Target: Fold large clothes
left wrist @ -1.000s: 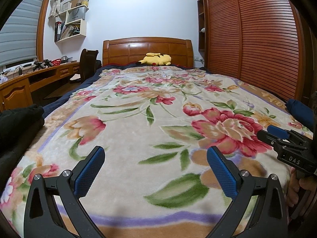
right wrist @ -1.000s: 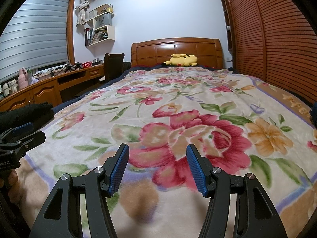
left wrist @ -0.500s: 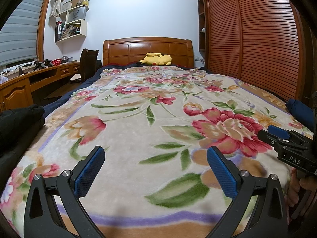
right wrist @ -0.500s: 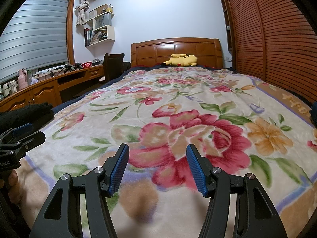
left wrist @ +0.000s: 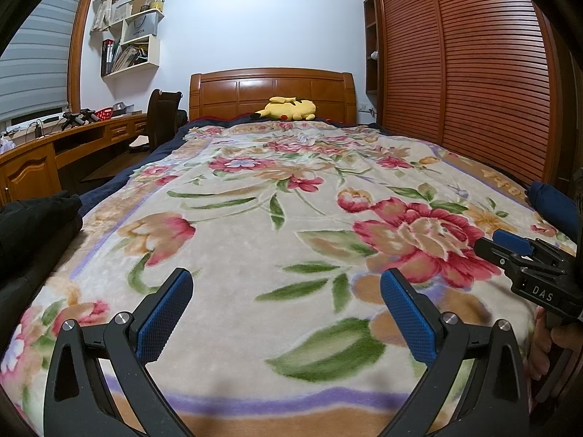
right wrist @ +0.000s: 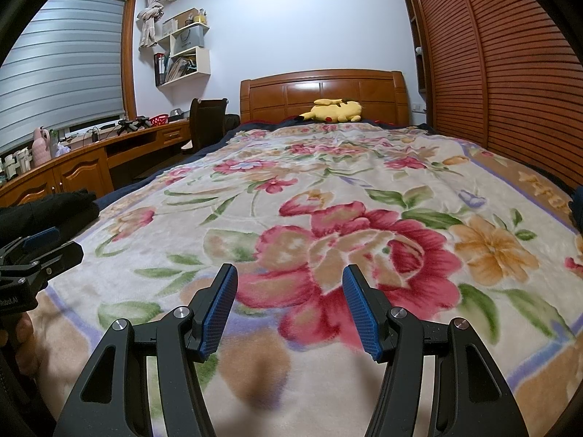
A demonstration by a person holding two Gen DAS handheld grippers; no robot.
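My left gripper point(left wrist: 286, 291) and right gripper point(right wrist: 290, 286) hover, jaws spread and empty, over a floral blanket point(left wrist: 255, 225) running lengthwise toward the wooden headboard point(left wrist: 271, 93); black clothes point(left wrist: 32, 218) lie bunched at its left edge.

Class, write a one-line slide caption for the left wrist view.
Left gripper, jaws open and empty, above a floral blanket; dark clothes lie at the left edge.
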